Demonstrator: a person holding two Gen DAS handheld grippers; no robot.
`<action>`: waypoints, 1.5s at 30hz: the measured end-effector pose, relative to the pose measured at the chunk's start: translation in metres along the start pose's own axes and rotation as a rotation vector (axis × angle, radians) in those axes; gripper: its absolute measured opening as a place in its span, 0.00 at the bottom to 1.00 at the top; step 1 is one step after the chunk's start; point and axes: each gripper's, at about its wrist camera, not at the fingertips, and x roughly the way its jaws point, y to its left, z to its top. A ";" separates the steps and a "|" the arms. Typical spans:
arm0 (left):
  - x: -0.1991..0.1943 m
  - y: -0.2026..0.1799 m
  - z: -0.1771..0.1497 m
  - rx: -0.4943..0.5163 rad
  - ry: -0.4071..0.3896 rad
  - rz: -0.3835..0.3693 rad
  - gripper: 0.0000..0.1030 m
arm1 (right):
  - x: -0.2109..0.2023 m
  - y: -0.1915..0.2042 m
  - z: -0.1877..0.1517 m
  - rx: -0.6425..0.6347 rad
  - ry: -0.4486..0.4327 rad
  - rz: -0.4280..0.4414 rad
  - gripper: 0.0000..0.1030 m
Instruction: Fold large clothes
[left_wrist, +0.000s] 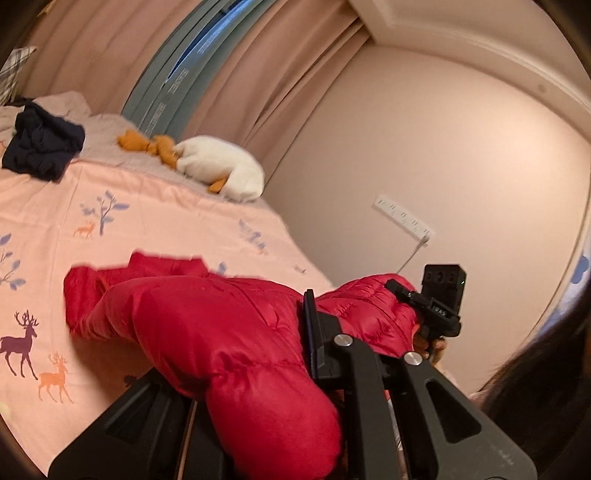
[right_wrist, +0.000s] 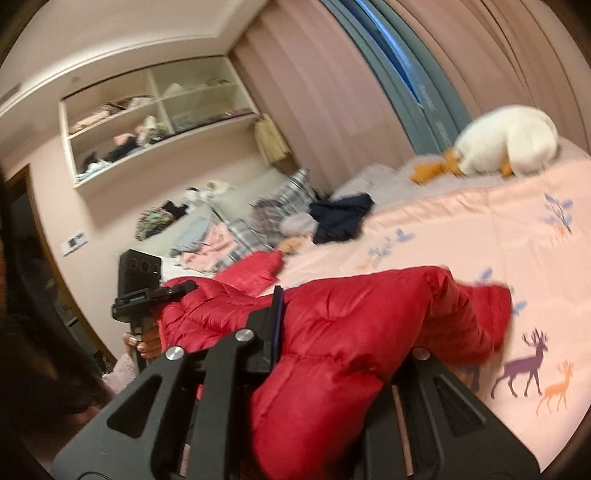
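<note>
The red puffy jacket (left_wrist: 207, 325) is held up over the near edge of the bed (left_wrist: 155, 206), stretched between two grippers. The left gripper (left_wrist: 258, 373) is clamped tight on one end of it, with thick red cloth bunched between its fingers. The right gripper (right_wrist: 325, 373) is clamped on the other end the same way. Holding both ends likely keeps the big jacket spread out, so it can be laid flat and folded. Part of the jacket (right_wrist: 476, 317) hangs toward the pink sheet with deer on it, but I cannot tell if it touches.

Farther up the bed, a dark blue piece of clothing (left_wrist: 42, 147) lies crumpled near the far side. A white stuffed duck (left_wrist: 221, 168) rests by the far edge, next to the curtains (left_wrist: 280, 66). They are well apart from the jacket, so there is room to put it down.
</note>
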 end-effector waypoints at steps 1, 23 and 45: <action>-0.005 -0.003 0.001 0.004 -0.010 -0.012 0.12 | -0.002 0.003 0.002 -0.007 -0.010 0.010 0.17; 0.044 0.057 0.002 -0.170 0.057 0.198 0.12 | 0.054 -0.058 -0.007 0.188 0.074 -0.194 0.18; 0.132 0.177 -0.007 -0.415 0.228 0.400 0.12 | 0.148 -0.174 -0.032 0.410 0.224 -0.364 0.18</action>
